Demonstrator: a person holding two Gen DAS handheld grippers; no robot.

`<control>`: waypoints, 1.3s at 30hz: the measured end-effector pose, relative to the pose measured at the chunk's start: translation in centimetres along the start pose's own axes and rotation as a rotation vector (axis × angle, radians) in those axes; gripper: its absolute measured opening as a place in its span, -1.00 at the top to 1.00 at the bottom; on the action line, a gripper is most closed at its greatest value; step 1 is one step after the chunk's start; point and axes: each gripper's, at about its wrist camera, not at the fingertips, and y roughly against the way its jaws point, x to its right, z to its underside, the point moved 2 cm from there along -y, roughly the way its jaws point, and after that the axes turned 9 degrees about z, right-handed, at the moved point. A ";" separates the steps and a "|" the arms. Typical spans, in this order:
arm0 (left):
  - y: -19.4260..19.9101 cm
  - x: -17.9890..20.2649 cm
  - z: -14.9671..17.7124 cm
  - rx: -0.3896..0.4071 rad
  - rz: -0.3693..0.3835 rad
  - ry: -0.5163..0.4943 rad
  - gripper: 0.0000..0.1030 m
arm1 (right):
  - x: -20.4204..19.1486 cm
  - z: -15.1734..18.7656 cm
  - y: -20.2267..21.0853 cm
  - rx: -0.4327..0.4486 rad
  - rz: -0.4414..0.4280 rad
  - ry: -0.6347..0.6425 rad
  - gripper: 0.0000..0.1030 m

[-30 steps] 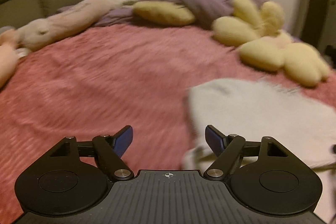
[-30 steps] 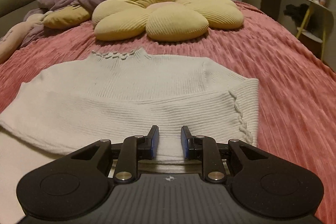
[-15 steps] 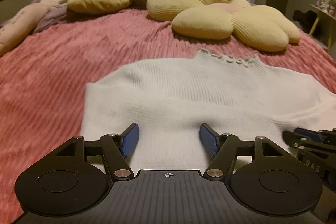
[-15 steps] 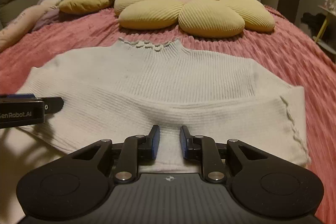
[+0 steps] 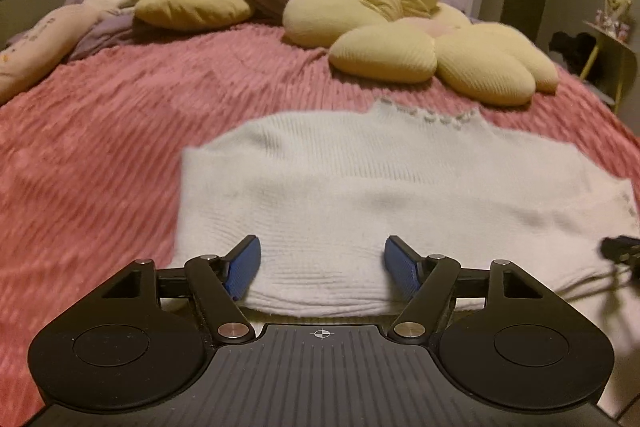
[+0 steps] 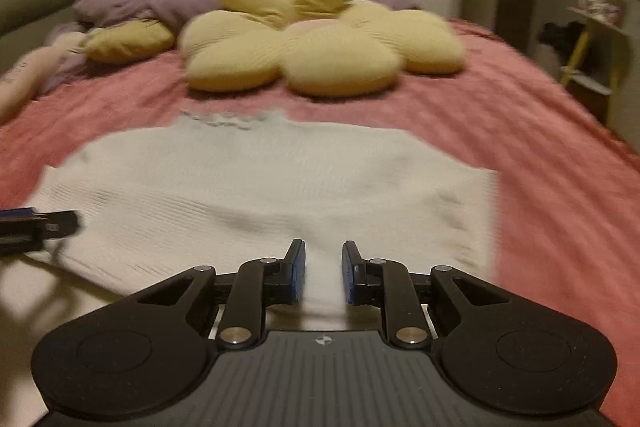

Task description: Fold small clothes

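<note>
Both grippers hover at the near hem of the white sweater [image 5: 360, 195].

Left gripper [image 5: 322, 265] is spread wide and grasps nothing; right gripper [image 6: 323, 273] has 2 pads a narrow gap apart, also empty. Folded sweater lies flat on the pink bedspread [image 5: 100, 147], before the yellow flower pillow [image 6: 320, 43].

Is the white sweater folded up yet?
Partly: the white sweater lies flat on the pink bedspread, sleeves apparently folded across the front, not bundled.
</note>
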 end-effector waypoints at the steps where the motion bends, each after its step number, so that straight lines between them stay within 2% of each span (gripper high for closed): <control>1: -0.2 0.2 0.1 0.002 -0.009 -0.014 -0.48 | 0.7 0.4 0.0 -0.012 0.035 0.004 0.65; 6: -1.7 0.6 -0.4 -0.020 -0.039 -0.058 -0.69 | 2.0 1.2 -1.3 0.004 0.072 0.045 0.66; 11: 0.2 0.4 -0.9 -0.038 -0.041 -0.026 -0.67 | 1.4 0.4 -1.3 -0.001 0.103 0.082 0.65; 15: 0.8 0.6 -0.5 -0.054 -0.038 0.000 -0.67 | 1.5 0.5 0.8 0.008 0.063 0.039 0.65; 21: 0.5 1.1 -0.3 -0.079 -0.044 -0.015 -0.73 | 1.5 1.4 0.9 -0.008 0.072 0.073 0.62; 24: 0.1 1.0 0.0 -0.091 -0.050 -0.015 -0.79 | 1.1 1.9 -0.1 0.010 0.084 0.129 0.61; 27: -0.5 1.2 0.5 -0.091 -0.068 -0.084 -0.91 | 0.5 2.8 -0.4 0.059 0.103 0.209 0.60; 29: -0.3 1.1 0.3 -0.104 -0.063 -0.093 -0.91 | 0.2 2.8 -0.6 0.065 0.109 0.241 0.60; 33: 2.6 0.9 0.2 -0.112 -0.068 -0.096 -0.89 | 0.5 2.0 0.2 0.033 0.104 0.255 0.52; 36: 6.9 -0.2 2.1 -0.104 0.015 -0.074 -0.89 | 1.8 2.1 3.1 -0.002 0.111 0.195 0.13; 37: 8.3 -0.8 3.1 -0.107 0.042 -0.059 -0.89 | 2.5 2.7 4.3 -0.023 0.097 0.154 0.06; 39: 11.6 -2.0 6.1 -0.134 0.084 -0.029 -0.89 | 4.4 5.0 7.5 -0.072 0.012 0.059 0.06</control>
